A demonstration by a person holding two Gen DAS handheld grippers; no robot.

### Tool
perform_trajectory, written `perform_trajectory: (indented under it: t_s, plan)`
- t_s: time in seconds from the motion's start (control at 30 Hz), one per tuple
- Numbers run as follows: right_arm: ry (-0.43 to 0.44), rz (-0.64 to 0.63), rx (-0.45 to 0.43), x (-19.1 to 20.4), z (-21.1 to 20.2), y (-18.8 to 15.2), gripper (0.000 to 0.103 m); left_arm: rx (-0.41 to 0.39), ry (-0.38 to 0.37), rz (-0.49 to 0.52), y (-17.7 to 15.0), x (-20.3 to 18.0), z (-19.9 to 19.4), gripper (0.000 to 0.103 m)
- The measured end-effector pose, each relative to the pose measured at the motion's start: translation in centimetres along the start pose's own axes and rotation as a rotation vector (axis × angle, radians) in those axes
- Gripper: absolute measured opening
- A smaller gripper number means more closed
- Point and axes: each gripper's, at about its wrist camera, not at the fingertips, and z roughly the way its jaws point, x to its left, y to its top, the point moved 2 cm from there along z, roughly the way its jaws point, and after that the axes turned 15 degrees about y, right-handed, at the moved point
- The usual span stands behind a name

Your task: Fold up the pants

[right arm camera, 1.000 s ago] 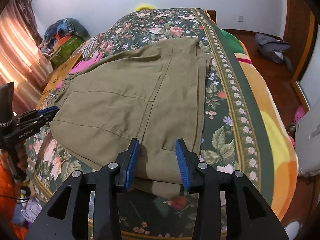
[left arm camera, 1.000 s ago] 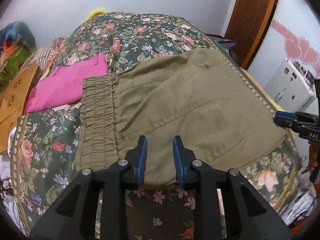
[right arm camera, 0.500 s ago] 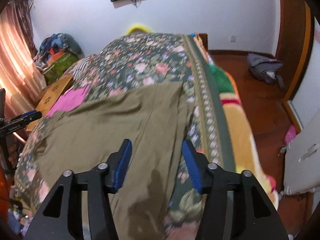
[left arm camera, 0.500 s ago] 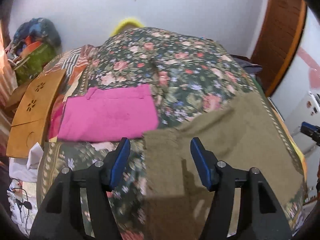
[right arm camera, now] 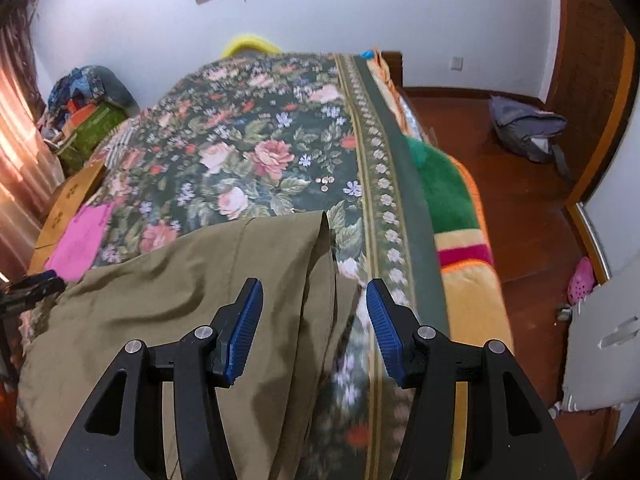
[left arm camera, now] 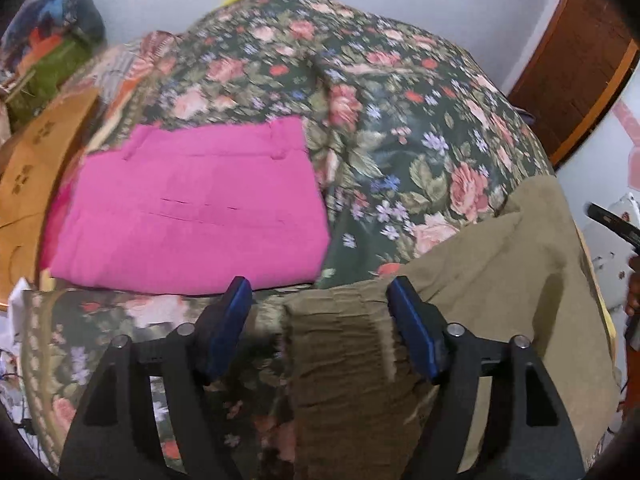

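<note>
Both grippers, left (left arm camera: 320,308) and right (right arm camera: 315,312), have opened and lifted, jaws apart and empty; pants (right arm camera: 180,300) lie folded at the bed's (right arm camera: 376,128) near edge, fold released.

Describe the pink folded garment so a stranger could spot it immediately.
Start at the bed with the dark floral bedspread. The pink folded garment lies flat on its left part, beyond the left gripper, beside a wooden board. It is the only bright magenta piece; the pants nearby are olive.
</note>
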Motion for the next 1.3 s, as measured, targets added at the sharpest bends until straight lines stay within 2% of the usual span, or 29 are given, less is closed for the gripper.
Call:
perform_trajectory:
  t_s: [0.2, 0.3, 0.37, 0.4, 0.47, 0.53, 0.57, 0.7, 0.77, 0.9, 1.0, 1.03, 1.1, 1.2, 1.3]
  plan:
    - [0.035, -0.001, 0.053, -0.5, 4.4, 1.4, 0.050, 0.012, -0.034, 0.036, -0.5, -1.4, 1.3, 0.072]
    - [0.062, -0.005, 0.045, -0.7, 5.4, 1.6, 0.050, -0.001, -0.049, 0.034, -0.5, -1.4, 1.3, 0.064]
    - [0.092, -0.005, 0.038, -0.6, 5.5, 1.8, 0.043, -0.021, -0.042, 0.027, -0.5, -1.2, 0.9, 0.058]
    - [0.110, -0.004, 0.035, -0.5, 5.5, 1.8, 0.036, -0.029, -0.042, 0.026, -0.5, -1.1, 0.7, 0.055]
    - [0.130, -0.006, 0.034, -0.3, 5.7, 2.0, 0.026, -0.050, -0.035, 0.027, -0.3, -1.0, 0.2, 0.054]
    - [0.151, -0.020, 0.028, 0.1, 5.5, 2.0, 0.012, -0.074, -0.021, 0.033, -0.3, -1.1, -0.5, 0.053]
    - [0.157, -0.023, 0.023, 0.3, 5.4, 2.0, 0.011, -0.089, -0.010, 0.036, -0.3, -1.1, -0.9, 0.053]
    - [0.080, -0.106, -0.064, 1.8, 3.9, 2.4, 0.009, -0.137, 0.016, 0.041, -0.1, -0.9, -2.3, 0.053]
    - [0.053, -0.133, -0.097, 2.3, 3.2, 2.7, 0.009, -0.128, 0.014, 0.024, 0.0, -0.5, -2.1, 0.053]
    - [0.009, -0.140, -0.101, 2.1, 3.3, 3.6, 0.009, -0.097, 0.015, -0.011, 0.1, 0.2, -1.0, 0.053]
    - [-0.082, -0.162, -0.101, 1.7, 3.4, 3.7, 0.009, -0.086, 0.039, -0.011, -0.1, 0.1, -0.8, 0.053]
    - [-0.163, -0.175, -0.105, 1.5, 3.2, 3.7, 0.008, -0.090, 0.060, -0.001, -0.2, 0.0, -0.9, 0.053]
    - [-0.236, -0.207, -0.113, 1.1, 2.7, 3.7, 0.008, -0.109, 0.092, 0.022, -0.5, -0.1, -1.4, 0.053]
    - [-0.132, -0.132, -0.102, -0.1, 1.2, 3.6, 0.008, -0.107, 0.103, 0.047, -0.5, 0.0, -2.0, 0.054]
    - [-0.089, -0.150, -0.091, 1.2, 0.0, 2.9, 0.008, -0.110, 0.117, 0.033, -0.2, 0.3, -3.1, 0.057]
